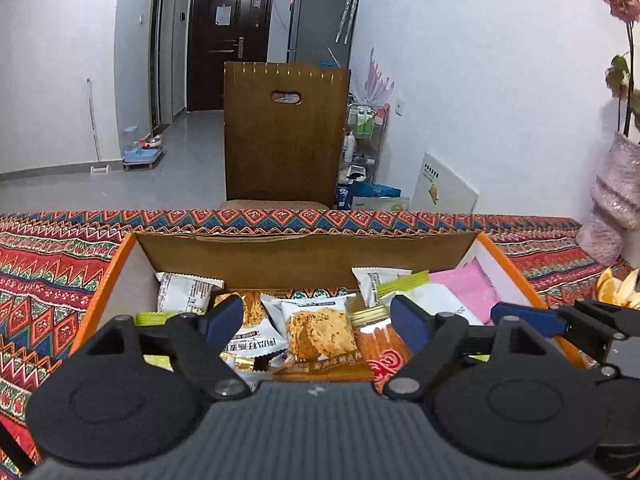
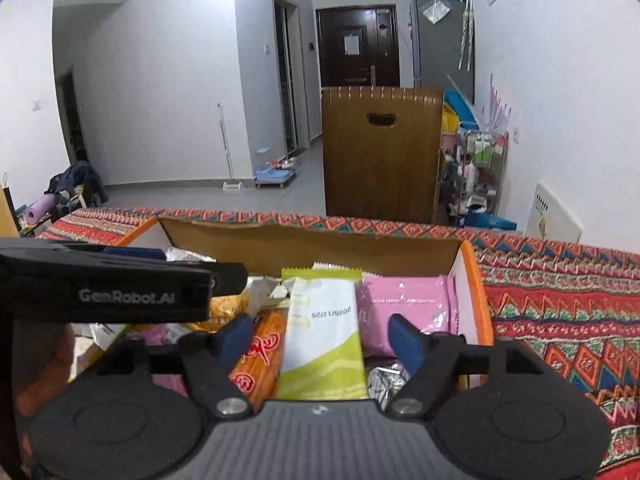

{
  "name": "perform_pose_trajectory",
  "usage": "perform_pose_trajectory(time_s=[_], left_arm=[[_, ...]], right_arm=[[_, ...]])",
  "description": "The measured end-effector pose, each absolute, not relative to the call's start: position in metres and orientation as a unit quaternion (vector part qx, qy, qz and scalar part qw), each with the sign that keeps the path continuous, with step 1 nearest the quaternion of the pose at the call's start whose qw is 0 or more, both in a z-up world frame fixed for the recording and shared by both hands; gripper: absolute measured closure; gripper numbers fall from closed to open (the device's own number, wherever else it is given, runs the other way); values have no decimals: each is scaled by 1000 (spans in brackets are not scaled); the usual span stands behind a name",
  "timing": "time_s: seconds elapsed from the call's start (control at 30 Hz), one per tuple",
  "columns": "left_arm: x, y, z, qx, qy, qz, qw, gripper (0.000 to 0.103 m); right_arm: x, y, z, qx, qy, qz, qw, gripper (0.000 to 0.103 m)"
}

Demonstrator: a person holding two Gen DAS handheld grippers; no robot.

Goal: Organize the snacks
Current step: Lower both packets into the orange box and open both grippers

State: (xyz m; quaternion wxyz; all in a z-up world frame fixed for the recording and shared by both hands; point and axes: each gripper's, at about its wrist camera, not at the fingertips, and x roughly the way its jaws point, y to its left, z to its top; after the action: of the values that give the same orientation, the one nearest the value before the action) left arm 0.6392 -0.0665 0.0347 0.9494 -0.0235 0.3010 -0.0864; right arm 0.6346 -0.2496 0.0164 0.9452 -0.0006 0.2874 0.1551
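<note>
An open cardboard box point(image 1: 304, 258) with orange outer sides sits on a tabletop point(image 1: 48, 272) covered by a red, blue and green zigzag-patterned cloth, and the snacks lie loosely piled inside it. The left hand-held gripper point(image 1: 318, 316) hangs over the near-middle of the box with its blue-padded jaws spread wide and nothing clamped between them; just beyond the gap lies a white packet showing a crumbly golden cake point(image 1: 320, 330), with an orange packet printed in red point(image 1: 380, 350) to its right and a white wrapper point(image 1: 186, 292) farther off to the left. The right hand-held gripper point(image 2: 324, 338) hangs over the right part of the box, its jaws likewise standing well apart and gripping nothing; a white and lime-green packet point(image 2: 324, 336) lies lengthwise in the gap below them, whether it touches either pad cannot be told. A pink packet point(image 2: 404, 304) lies just right of it against the box's right wall, and the orange packet point(image 2: 264, 344) lies just left. In the right wrist view the left hand-held gripper's black body crosses the left side, over the box. Beyond the tabletop stands a brown wooden chair back point(image 1: 284, 132), with a dark door point(image 1: 228, 40) far behind.
</note>
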Motion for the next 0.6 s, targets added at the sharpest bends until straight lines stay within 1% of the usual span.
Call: perform_pose_trajectory(time_s=[0.13, 0.27, 0.37, 0.43, 0.5, 0.6], left_arm=[[625, -61, 49, -14, 291, -81, 953, 17], [606, -55, 66, -10, 279, -77, 957, 16], [588, -50, 82, -10, 263, -72, 962, 10], [575, -48, 91, -7, 253, -71, 965, 9], [561, -48, 101, -5, 243, -67, 968, 5], [538, -47, 112, 1, 229, -67, 971, 4]], right_arm=[[626, -249, 27, 0, 275, 152, 949, 18], [615, -246, 42, -2, 264, 144, 954, 15], [602, -246, 55, -1, 254, 145, 956, 15], [590, -245, 65, -2, 246, 145, 958, 13], [577, -247, 74, -2, 237, 145, 961, 12], [557, -248, 89, -3, 226, 144, 963, 12]])
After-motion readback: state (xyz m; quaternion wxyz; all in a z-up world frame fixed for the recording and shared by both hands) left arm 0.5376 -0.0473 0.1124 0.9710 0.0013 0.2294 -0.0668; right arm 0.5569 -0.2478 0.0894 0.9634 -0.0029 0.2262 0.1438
